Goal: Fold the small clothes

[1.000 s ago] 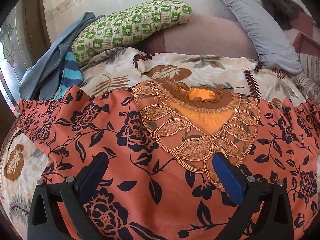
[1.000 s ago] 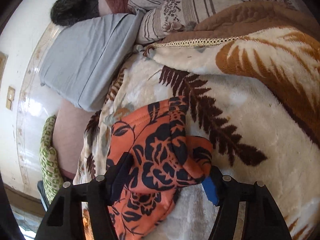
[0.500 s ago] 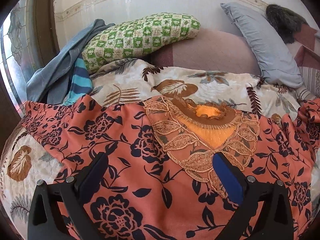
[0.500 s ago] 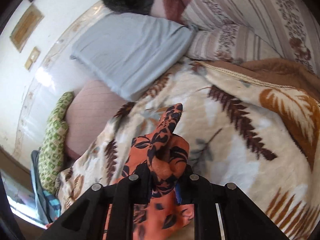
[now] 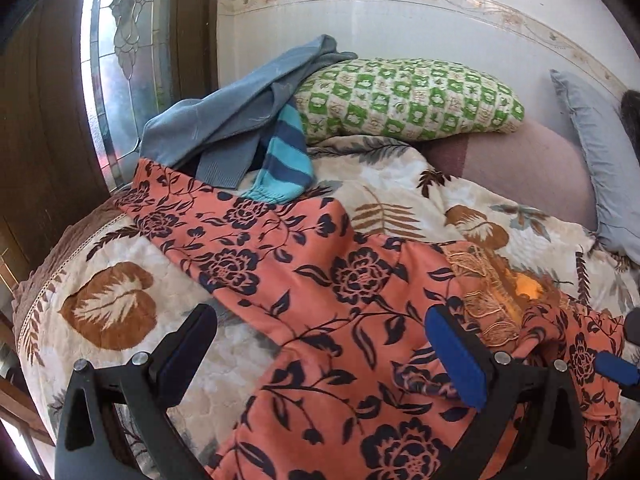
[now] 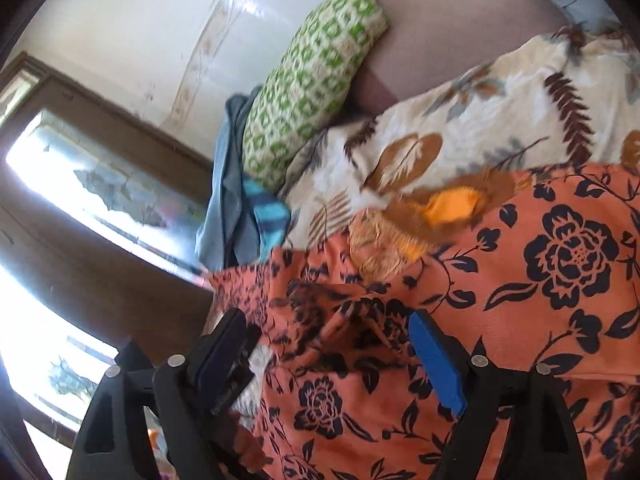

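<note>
Right sleeve now lies folded across the orange floral top [image 5: 352, 300], spread on the leaf-print blanket [image 5: 112, 308]. Right gripper [image 6: 332, 356] jaws opening, nothing pinched. Left gripper [image 5: 320, 352] spread, empty. Risk: loose sleeve slides back; the plush blanket won't hold a crease.

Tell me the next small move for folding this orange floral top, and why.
Probably close the left hand-held gripper on the orange floral top's unfolded sleeve. The right hand-held gripper is opening over the side already folded in, while the other sleeve lies spread toward the blue sweater.
</note>
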### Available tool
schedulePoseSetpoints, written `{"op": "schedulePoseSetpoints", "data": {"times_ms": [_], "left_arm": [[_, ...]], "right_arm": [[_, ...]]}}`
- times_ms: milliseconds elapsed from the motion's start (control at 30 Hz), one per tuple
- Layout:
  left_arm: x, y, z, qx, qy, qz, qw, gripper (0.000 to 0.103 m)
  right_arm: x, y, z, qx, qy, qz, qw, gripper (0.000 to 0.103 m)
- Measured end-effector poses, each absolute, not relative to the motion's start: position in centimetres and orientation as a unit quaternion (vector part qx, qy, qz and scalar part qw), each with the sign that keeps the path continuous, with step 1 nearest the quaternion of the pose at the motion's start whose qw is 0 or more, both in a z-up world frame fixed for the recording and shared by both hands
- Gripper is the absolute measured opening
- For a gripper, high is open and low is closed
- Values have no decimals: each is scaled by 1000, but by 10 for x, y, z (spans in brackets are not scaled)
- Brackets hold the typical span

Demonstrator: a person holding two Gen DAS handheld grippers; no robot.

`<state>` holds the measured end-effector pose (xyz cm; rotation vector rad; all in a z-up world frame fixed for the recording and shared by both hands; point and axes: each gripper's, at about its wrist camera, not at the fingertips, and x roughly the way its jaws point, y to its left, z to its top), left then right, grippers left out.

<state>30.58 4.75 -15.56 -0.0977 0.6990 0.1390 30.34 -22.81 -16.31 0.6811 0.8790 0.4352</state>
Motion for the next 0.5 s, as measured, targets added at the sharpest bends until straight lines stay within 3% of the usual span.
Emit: {"op": "schedulePoseSetpoints", "data": {"times_ms": [167, 433, 467, 500], "left_arm": [[309, 58, -164, -89, 371, 48, 923, 103], [317, 15, -175, -117, 405, -54, 905, 103], [317, 11, -177, -115, 406, -65, 904, 102], [318, 7, -178, -113, 405, -77, 904, 94]], "right_arm": [[289, -258, -175, 259, 392, 125, 874, 86], [287, -317, -182, 295, 377, 103, 872, 85], [293, -315, -183, 302, 379, 105, 868, 85], [292, -319, -185, 314, 380, 112, 863, 85]]}}
